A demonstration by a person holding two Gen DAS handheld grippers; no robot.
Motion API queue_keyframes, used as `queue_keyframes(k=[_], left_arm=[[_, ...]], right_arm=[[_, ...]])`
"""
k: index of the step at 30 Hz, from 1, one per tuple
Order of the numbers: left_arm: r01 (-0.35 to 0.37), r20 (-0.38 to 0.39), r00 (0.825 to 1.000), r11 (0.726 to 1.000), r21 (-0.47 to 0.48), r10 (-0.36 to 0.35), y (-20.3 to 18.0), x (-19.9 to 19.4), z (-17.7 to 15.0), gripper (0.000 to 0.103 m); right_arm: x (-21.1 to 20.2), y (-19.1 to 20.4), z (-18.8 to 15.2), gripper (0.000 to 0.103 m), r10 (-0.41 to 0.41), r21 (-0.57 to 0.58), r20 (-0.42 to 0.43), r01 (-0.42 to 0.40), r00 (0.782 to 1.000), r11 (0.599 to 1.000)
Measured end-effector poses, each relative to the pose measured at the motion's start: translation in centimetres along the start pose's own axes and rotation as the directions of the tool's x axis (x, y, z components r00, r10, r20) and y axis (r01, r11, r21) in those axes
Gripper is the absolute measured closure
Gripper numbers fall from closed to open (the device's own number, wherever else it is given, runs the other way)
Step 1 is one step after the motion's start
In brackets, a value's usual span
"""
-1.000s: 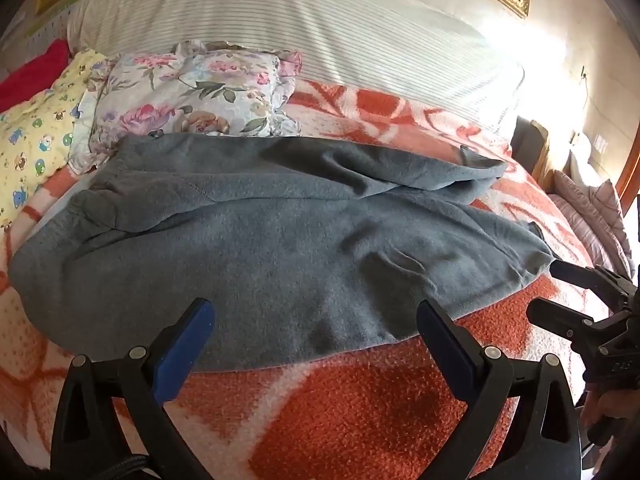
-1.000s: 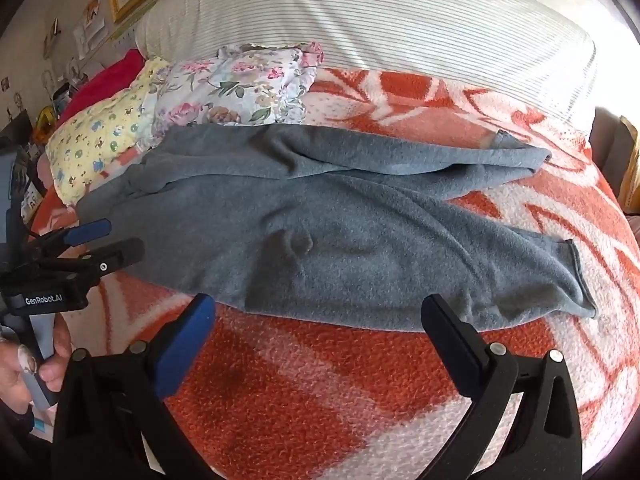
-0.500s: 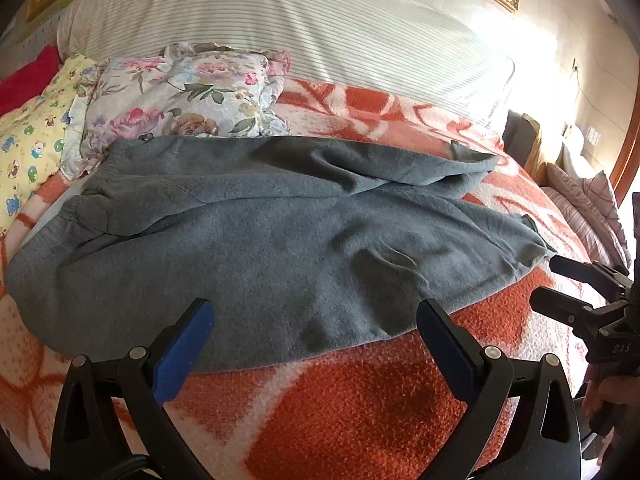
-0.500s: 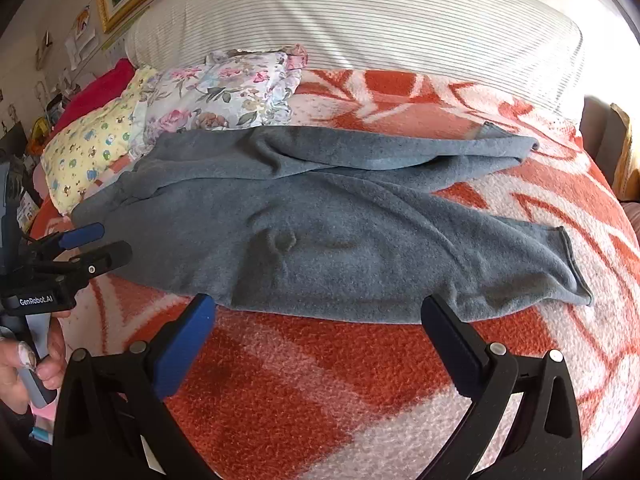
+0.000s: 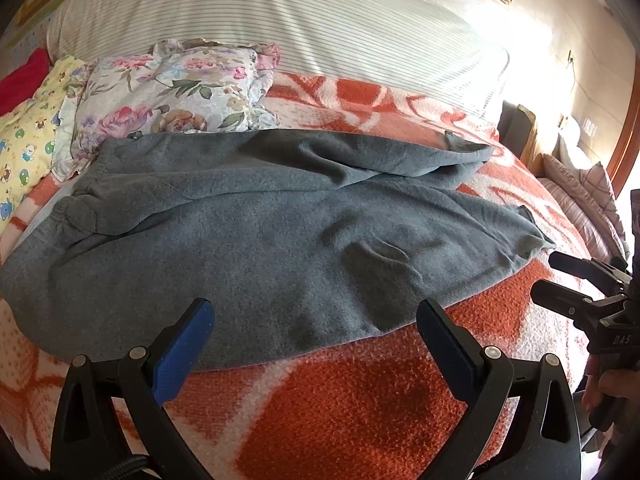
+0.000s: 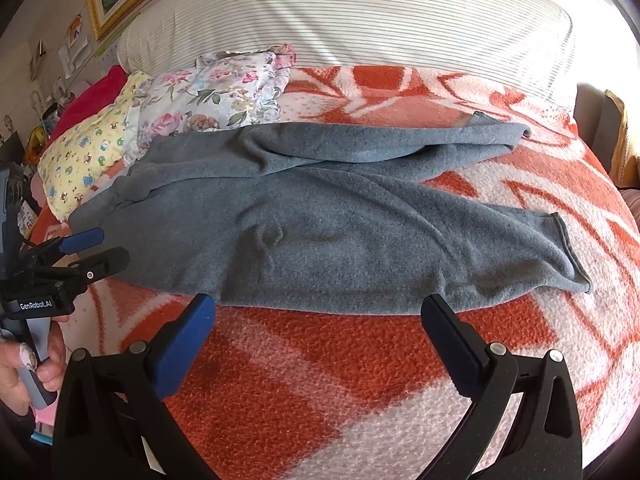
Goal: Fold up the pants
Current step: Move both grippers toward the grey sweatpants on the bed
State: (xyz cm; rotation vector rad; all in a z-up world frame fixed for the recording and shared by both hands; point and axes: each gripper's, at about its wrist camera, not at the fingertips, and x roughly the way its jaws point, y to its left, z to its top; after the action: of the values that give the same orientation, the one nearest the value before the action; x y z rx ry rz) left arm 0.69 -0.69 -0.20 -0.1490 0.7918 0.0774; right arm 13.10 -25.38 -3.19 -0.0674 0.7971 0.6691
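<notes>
Grey fleece pants [image 5: 256, 240] lie spread across the bed, waistband at the left, two legs running right; they also show in the right wrist view [image 6: 340, 232]. The near leg's cuff [image 6: 568, 252] lies at the right, the far leg's cuff [image 6: 504, 128] further back. My left gripper [image 5: 312, 324] is open and empty, just above the pants' near edge. My right gripper [image 6: 316, 320] is open and empty, just short of the near leg's edge. Each gripper shows in the other's view: the right one [image 5: 560, 280] and the left one [image 6: 92, 248].
The bed has an orange and white blanket [image 6: 360, 380]. A floral pillow [image 5: 172, 88] and a yellow printed pillow [image 5: 24, 144] lie behind the waistband. A striped bolster [image 6: 360, 20] runs along the back. A striped cushion [image 5: 580, 200] sits at the far right.
Both grippers have shifted slightly along the bed's near side, and the pants sit a little lower and nearer in both views. Both stay open. The pants have not moved.
</notes>
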Motion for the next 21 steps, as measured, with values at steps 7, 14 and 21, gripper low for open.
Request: queue_keyframes(k=[7, 14, 21], left_arm=[[0.008, -0.013, 1.000, 1.000, -0.002, -0.008, -0.2, 0.4, -0.2, 0.002], [0.026, -0.030, 0.999, 1.000, 0.000, -0.026, -0.7, 0.9, -0.3, 0.002], [0.044, -0.052, 0.998, 0.999, 0.002, -0.044, -1.1, 1.6, -0.3, 0.002]], right_arm=[[-0.1, -0.8, 0.1, 0.000, -0.006, 0.017, 0.003, 0.006, 1.000, 1.000], [-0.2, -2.1, -0.3, 0.000, -0.022, 0.056, 0.007, 0.021, 1.000, 0.998], [-0.3, -4.0, -0.7, 0.000, -0.049, 0.103, 0.007, 0.048, 0.999, 0.993]])
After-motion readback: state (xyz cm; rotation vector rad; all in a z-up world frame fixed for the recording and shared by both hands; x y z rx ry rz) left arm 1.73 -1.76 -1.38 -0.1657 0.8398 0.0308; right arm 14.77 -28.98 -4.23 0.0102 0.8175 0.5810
